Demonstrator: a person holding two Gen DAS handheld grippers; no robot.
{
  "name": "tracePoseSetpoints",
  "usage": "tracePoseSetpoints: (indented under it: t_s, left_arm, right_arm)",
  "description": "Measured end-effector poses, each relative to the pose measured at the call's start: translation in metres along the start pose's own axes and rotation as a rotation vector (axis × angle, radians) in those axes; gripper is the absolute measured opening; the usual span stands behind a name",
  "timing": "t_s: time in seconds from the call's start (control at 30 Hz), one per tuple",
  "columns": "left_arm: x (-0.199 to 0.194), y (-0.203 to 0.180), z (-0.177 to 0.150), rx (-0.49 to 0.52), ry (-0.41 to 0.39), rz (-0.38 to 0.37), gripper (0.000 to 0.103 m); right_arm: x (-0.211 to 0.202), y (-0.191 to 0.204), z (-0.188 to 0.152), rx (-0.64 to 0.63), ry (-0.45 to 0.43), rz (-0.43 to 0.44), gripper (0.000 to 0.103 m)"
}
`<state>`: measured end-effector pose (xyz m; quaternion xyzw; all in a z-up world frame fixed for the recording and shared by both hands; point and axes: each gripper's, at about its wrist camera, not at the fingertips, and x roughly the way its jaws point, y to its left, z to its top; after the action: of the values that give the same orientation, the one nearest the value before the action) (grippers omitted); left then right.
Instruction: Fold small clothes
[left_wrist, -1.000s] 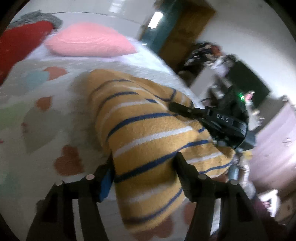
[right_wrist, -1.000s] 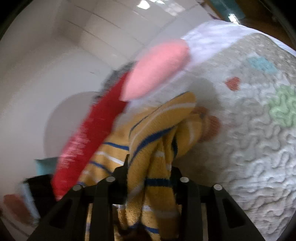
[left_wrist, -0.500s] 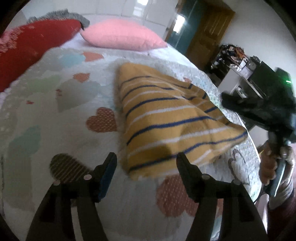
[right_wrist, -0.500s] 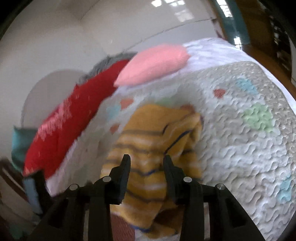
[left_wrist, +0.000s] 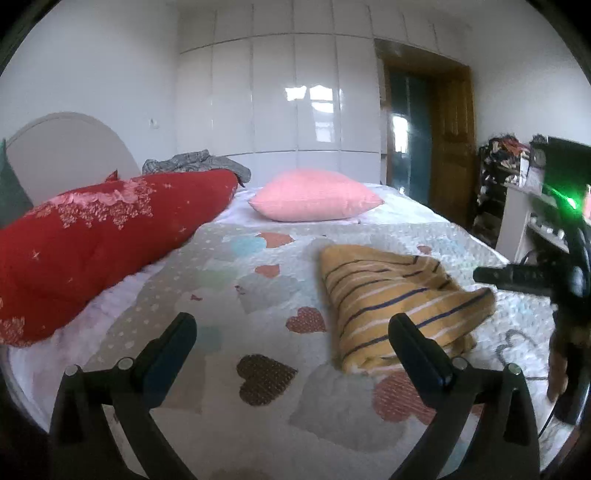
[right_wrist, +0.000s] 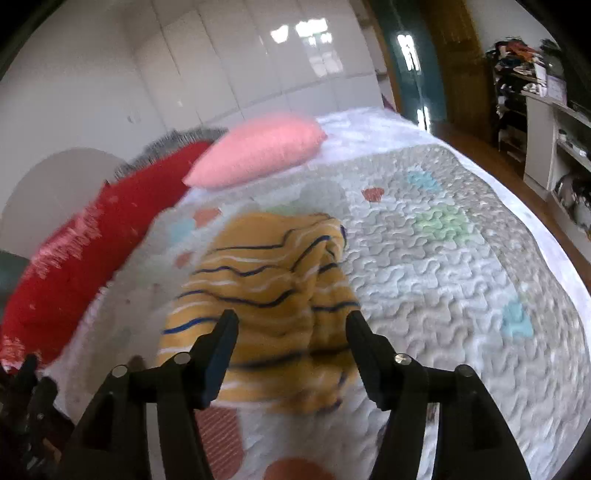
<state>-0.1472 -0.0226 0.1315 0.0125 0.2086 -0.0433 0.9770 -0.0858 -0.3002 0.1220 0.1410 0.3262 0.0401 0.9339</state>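
Blurring the striped top (right_wrist: 273, 295) (folds indistinct); both tools gape empty.

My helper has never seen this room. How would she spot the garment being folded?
On the bed's heart-print quilt, past the pink pillow toward the foot, lies a folded sweater. It alone is mustard yellow with navy and white stripes.

1 striped top (left_wrist: 399, 295), 1 pink pillow (left_wrist: 314, 195), 1 red quilt (left_wrist: 96, 236), 2 grippers (left_wrist: 291, 332).
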Motion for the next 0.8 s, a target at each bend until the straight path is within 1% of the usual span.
tracePoseSetpoints:
  t_s: [0.03, 0.13, 0.17, 0.23, 0.3, 0.37, 0.43, 0.6, 0.67, 0.8]
  left_arm:
    - [-0.004, 0.001, 0.0, -0.015, 0.006, -0.025, 0.103]
    - [-0.012, 0.001, -0.006, -0.057, 0.054, -0.048, 0.103]
    - [-0.012, 0.001, -0.01, -0.07, 0.078, -0.06, 0.103]
    - [-0.012, 0.001, -0.018, -0.087, 0.114, -0.054, 0.103]
    - [-0.013, 0.0, -0.026, -0.105, 0.148, -0.064, 0.103]
    - [-0.014, -0.001, -0.031, -0.113, 0.177, -0.062, 0.103]
    - [-0.014, -0.006, -0.037, -0.101, 0.201, -0.048, 0.103]
    - [-0.002, -0.021, -0.047, -0.014, 0.268, 0.036, 0.103]
    - [0.002, -0.025, -0.051, 0.006, 0.282, 0.036, 0.103]
    - [0.008, -0.029, -0.059, 0.026, 0.31, 0.029, 0.103]
  right_arm:
    - [-0.009, 0.003, -0.009, 0.01, -0.015, 0.01, 0.066]
    - [-0.026, 0.011, -0.031, 0.031, -0.028, 0.027, 0.068]
    - [-0.031, 0.014, -0.041, 0.037, -0.02, 0.031, 0.071]
    - [-0.032, 0.019, -0.056, 0.044, 0.008, 0.028, 0.071]
    - [-0.031, 0.023, -0.073, 0.031, 0.032, 0.011, 0.072]
    - [-0.03, 0.029, -0.088, -0.001, 0.04, -0.031, 0.072]
    - [-0.032, 0.033, -0.098, -0.033, 0.042, -0.063, 0.073]
    - [-0.031, 0.039, -0.105, -0.097, 0.027, -0.117, 0.077]
    - [-0.031, 0.036, -0.104, -0.099, 0.019, -0.129, 0.08]
    - [-0.025, 0.032, -0.106, -0.096, 0.028, -0.15, 0.081]
